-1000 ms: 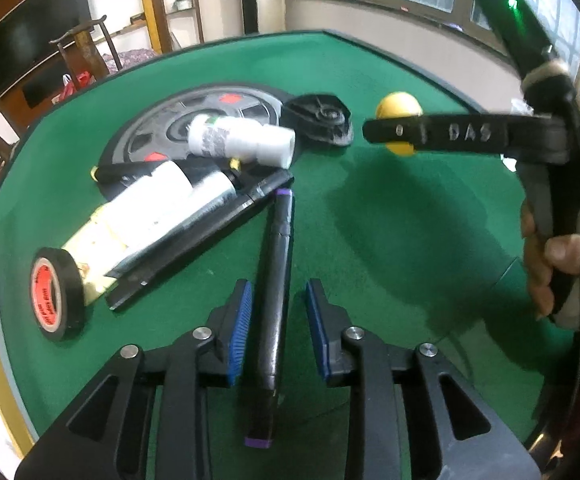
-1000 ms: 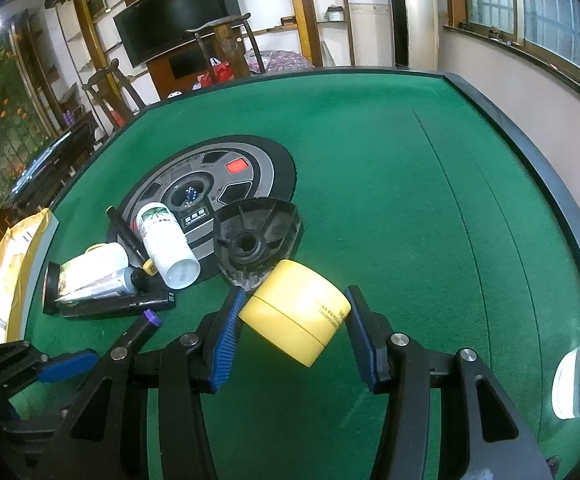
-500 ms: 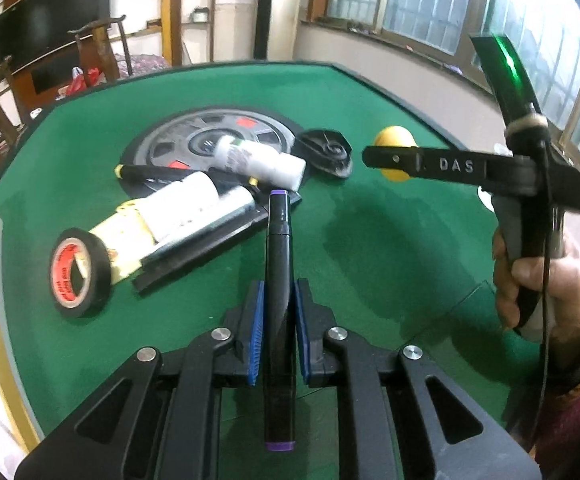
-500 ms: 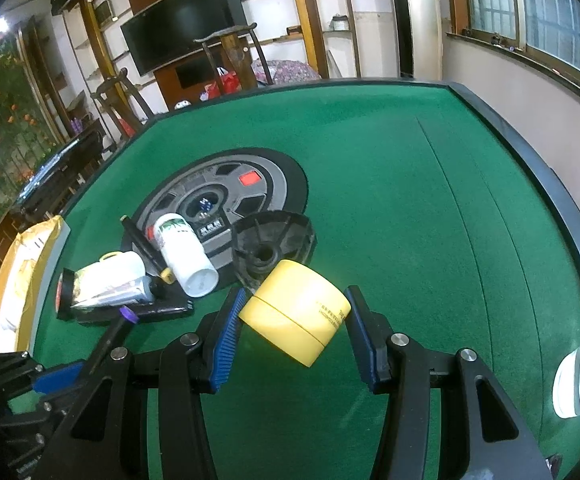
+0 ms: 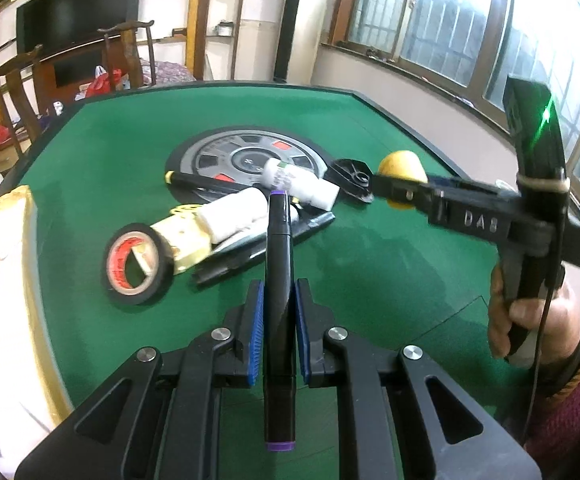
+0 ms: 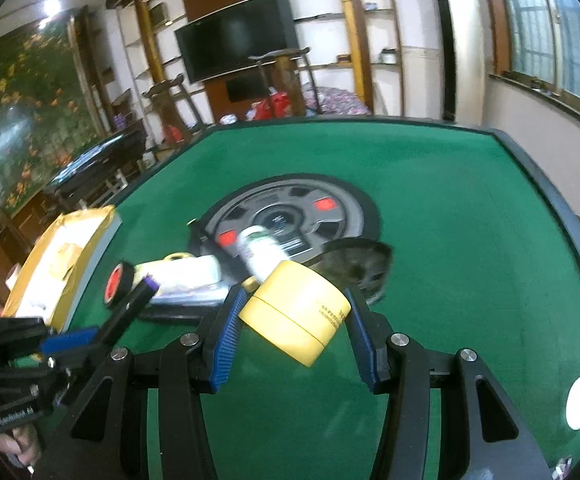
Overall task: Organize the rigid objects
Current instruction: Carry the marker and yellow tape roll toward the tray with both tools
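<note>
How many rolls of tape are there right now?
2. A yellow tape roll is held in the right gripper; a black tape roll lies on the green table, left of the clutter. Others could be hidden in the pile.

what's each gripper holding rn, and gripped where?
Left gripper: black marker, clamped mid-barrel, purple ends sticking out both ways. Right gripper: yellow jar, pads on its round sides.

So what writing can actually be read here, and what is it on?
"DAS": raised letters on the side of the right gripper, seen from the left wrist view.
Black print on the yellow container: too small to read.
White lettering on the left gripper body: too blurred.
Labels on the white bottle and the red core of the black tape roll: unreadable.
</note>
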